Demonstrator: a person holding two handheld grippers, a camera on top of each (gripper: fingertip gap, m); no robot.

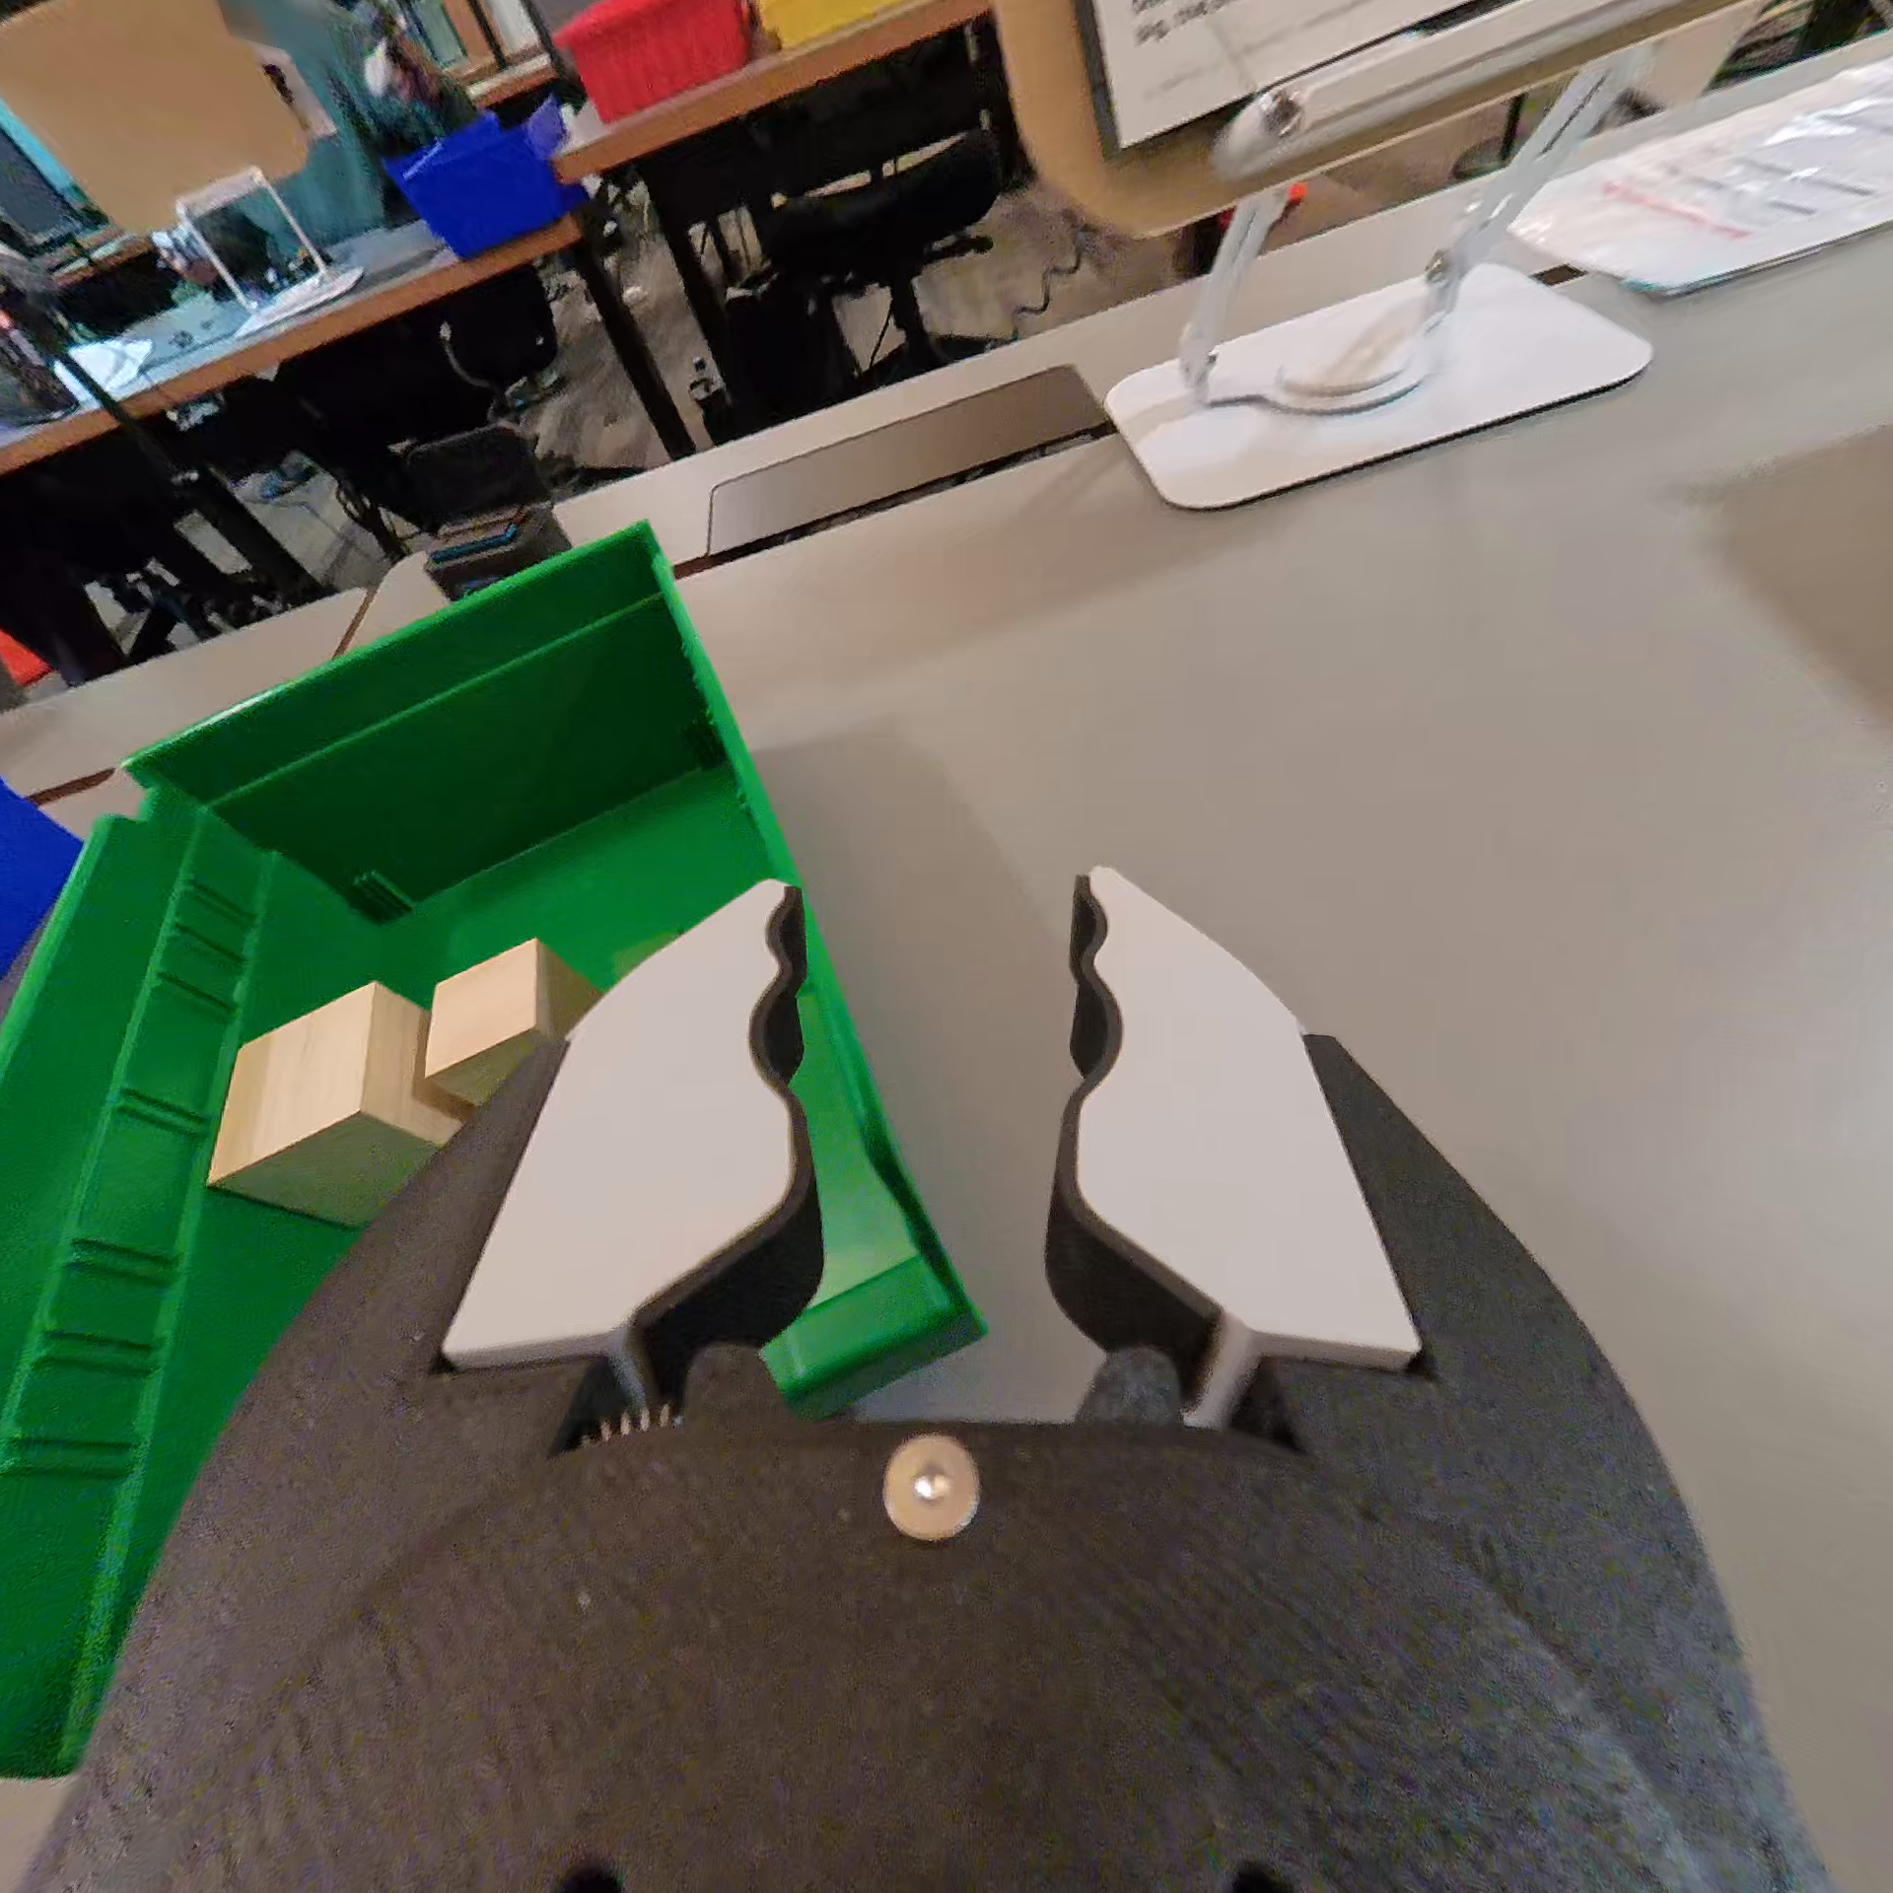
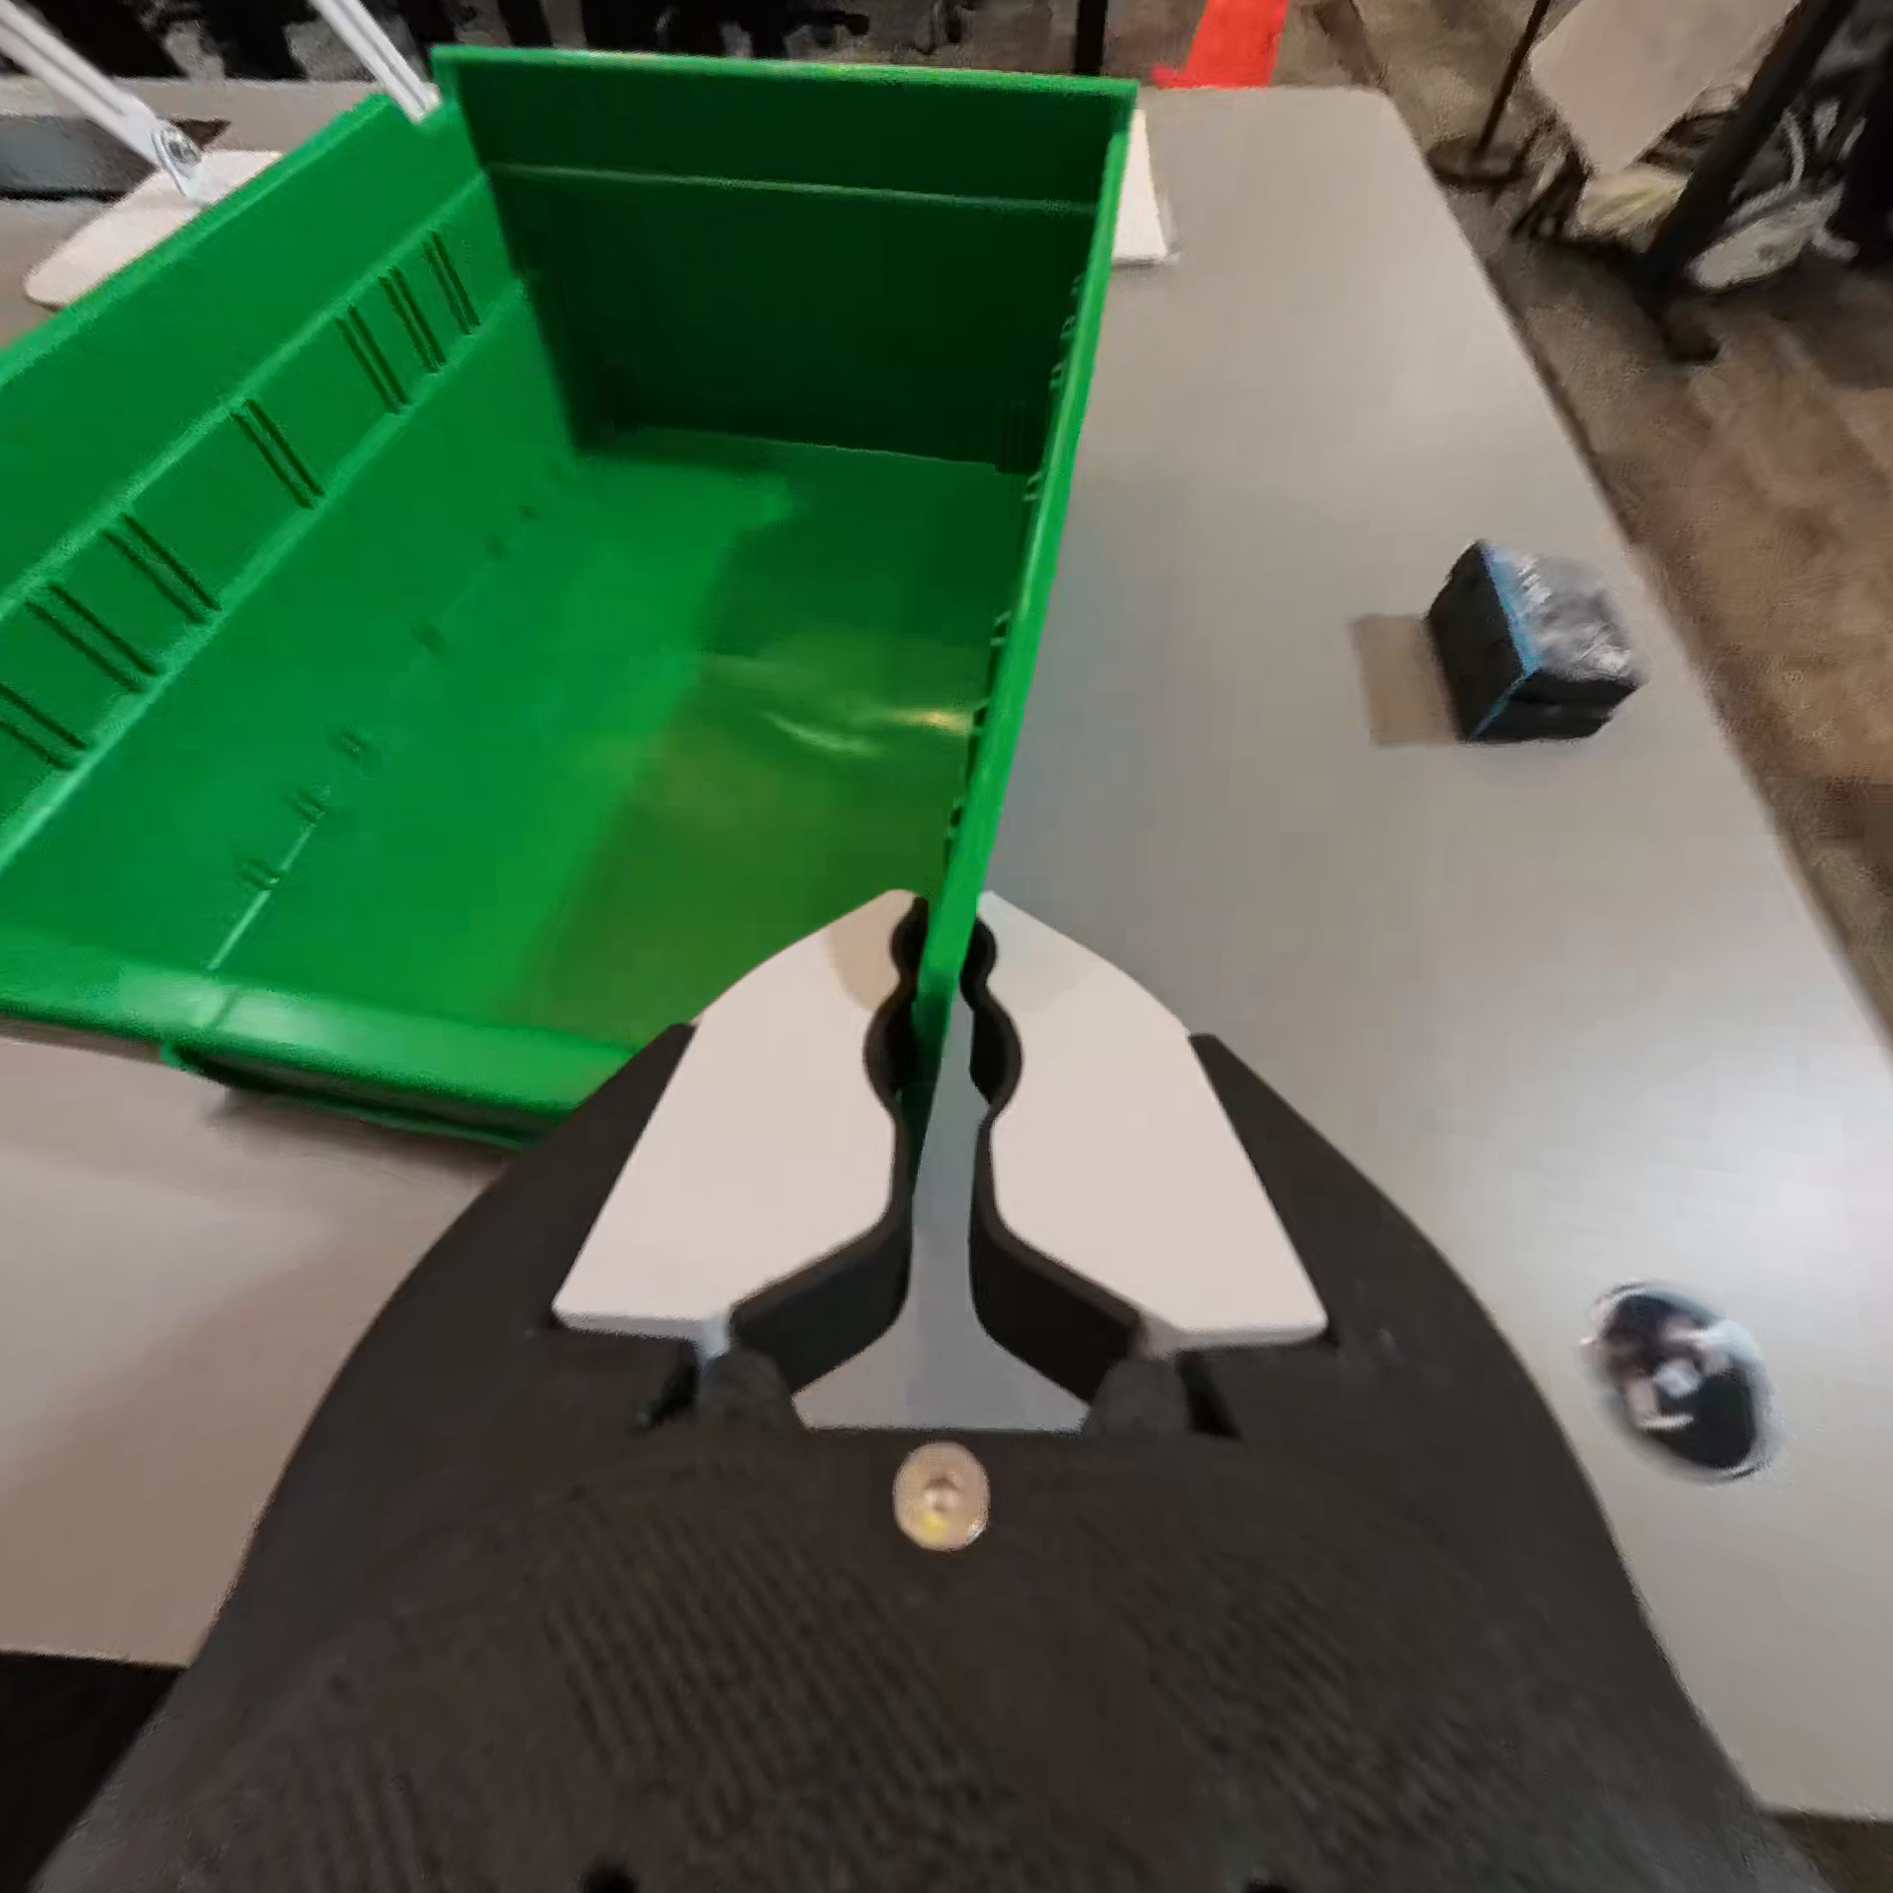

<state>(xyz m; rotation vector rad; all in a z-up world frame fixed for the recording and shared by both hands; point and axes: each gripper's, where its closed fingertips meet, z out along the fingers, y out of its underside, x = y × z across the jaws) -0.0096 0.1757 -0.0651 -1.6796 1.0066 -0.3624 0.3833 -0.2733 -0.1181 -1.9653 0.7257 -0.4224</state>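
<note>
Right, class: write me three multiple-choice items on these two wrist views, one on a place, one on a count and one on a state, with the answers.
1. In the left wrist view, where do the wooden blocks lie?
A. on the grey table
B. inside the green bin
C. between the gripper's fingers

2. How many wooden blocks show in that view?
A. one
B. four
C. two

3. How is the right gripper set?
A. shut on the green bin's side wall
B. wide open over the table
C. shut on a wooden block

Answers:
1 B: both blocks rest on the bin's floor.
2 C: two pale cubes sit side by side.
3 A: in the right wrist view the thin green wall runs between the nearly closed fingers.
</note>
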